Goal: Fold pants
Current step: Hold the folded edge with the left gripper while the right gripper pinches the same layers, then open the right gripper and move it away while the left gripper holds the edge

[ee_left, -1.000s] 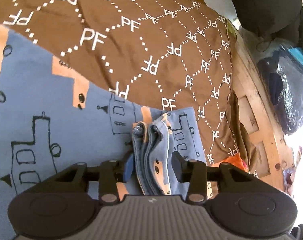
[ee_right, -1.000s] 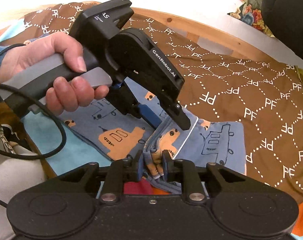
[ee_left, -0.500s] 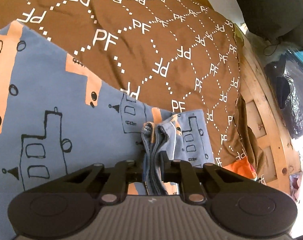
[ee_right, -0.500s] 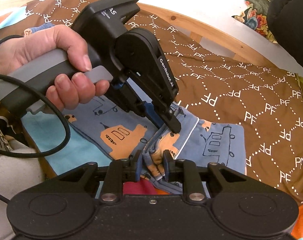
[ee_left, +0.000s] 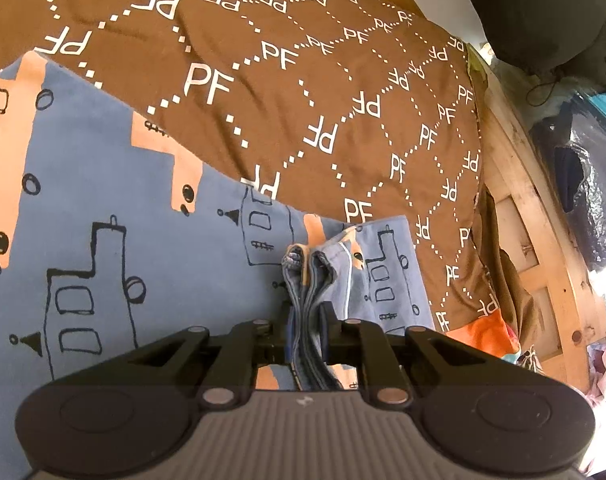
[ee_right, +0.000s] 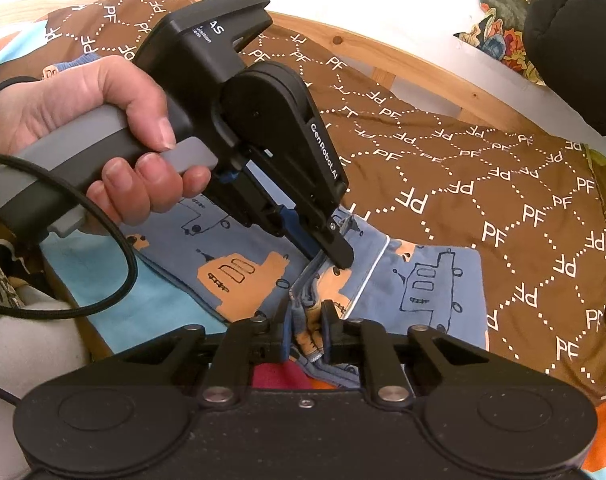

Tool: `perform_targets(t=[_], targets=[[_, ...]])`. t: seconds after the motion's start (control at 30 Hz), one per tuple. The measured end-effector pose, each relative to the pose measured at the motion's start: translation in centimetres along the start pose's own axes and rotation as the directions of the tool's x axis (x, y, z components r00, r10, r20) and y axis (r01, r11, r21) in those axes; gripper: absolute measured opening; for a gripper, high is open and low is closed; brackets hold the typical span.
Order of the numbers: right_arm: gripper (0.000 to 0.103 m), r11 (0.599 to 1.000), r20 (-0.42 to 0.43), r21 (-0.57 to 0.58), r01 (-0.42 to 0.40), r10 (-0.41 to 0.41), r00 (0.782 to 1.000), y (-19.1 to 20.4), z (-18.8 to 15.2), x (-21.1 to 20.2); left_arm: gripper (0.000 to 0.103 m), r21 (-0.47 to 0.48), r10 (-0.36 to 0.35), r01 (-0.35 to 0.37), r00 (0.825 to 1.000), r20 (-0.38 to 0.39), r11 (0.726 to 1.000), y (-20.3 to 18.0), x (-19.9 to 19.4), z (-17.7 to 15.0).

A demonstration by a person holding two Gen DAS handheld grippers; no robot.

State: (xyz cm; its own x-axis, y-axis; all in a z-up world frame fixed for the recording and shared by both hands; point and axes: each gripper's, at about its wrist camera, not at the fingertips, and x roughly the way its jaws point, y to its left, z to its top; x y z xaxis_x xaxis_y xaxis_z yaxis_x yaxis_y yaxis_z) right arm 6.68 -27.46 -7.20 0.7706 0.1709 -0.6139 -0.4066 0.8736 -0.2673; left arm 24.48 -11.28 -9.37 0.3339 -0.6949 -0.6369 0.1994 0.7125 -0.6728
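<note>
While both tongs are closed on cloth, I log the following from my remote station.

Left tongs state: left tongs [ee_left: 306, 330] pinched nearly shut on a bunched, several-layer edge of the pants [ee_left: 115, 248]; cloth fills the narrow gap between the jaws.

Right tongs state: right tongs [ee_right: 306, 334] likewise nearly shut on a gathered edge of the pants [ee_right: 427, 280], with a ribbed hem showing just below the jaws.

Pants location: blue cloth with orange and outlined prints, lying on the brown patterned bedspread [ee_left: 323, 92] of the bed. In the left view the bulk spreads from 7 to 10 o'clock of the tongs, a smaller flap toward 1 o'clock. In the right view the main panel sits at 1 to 2 o'clock, another part runs to 10 o'clock under the left hand [ee_right: 103, 136].

Relation between tongs: in the right view the left tongs [ee_right: 337, 250] touch the cloth at 12 o'clock, just beside the right pair's own hold.

Risk 1, my judgement: uneven layers in either pinch; an inner layer could slip free on lifting and spoil the fold line.

Risk 2, my judgement: the two holds are very close, so the free cloth may sag and fold crooked.

Risk 3, my judgement: dragging could rumple the bedspread beneath, or the cable [ee_right: 115, 280] could snag the cloth.

Unknown: I cannot tell how many layers each pair holds.
</note>
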Motion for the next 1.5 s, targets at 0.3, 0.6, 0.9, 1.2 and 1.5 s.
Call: perform_targets(t=[0.3,0.6,0.9,1.2,1.5], targets=[[0.016,1.0,-0.001,0.007,-0.003,0.003,1.0,-0.1,0.0,0.1,0.012,-0.023,-0.006,0.006,1.0,-0.004,1.0,0.4,-0.1,0.0],[0.016,0.999,0.019,0.021,-0.024,0.023,1.0,-0.1,0.3,-0.2,0.011,-0.013,0.015,-0.015,1.0,-0.003,1.0,0.0,-0.8,0.2],[0.015,0.986,0.071,0.078,-0.145,0.14,0.988,0.1,1.8,-0.3,0.011,-0.014,0.082,-0.082,0.996,-0.02,0.997,0.6,-3.0,0.6],[0.015,0.895,0.143,0.213,-0.391,0.368,0.919,0.0,4.5,1.5,0.01,-0.013,0.155,-0.155,0.988,-0.022,0.988,2.5,-7.1,1.9],[0.015,0.832,0.167,0.2,-0.517,0.491,0.855,2.1,6.0,2.3,0.01,-0.067,0.206,-0.208,0.978,-0.034,0.976,5.1,-10.7,2.2]])
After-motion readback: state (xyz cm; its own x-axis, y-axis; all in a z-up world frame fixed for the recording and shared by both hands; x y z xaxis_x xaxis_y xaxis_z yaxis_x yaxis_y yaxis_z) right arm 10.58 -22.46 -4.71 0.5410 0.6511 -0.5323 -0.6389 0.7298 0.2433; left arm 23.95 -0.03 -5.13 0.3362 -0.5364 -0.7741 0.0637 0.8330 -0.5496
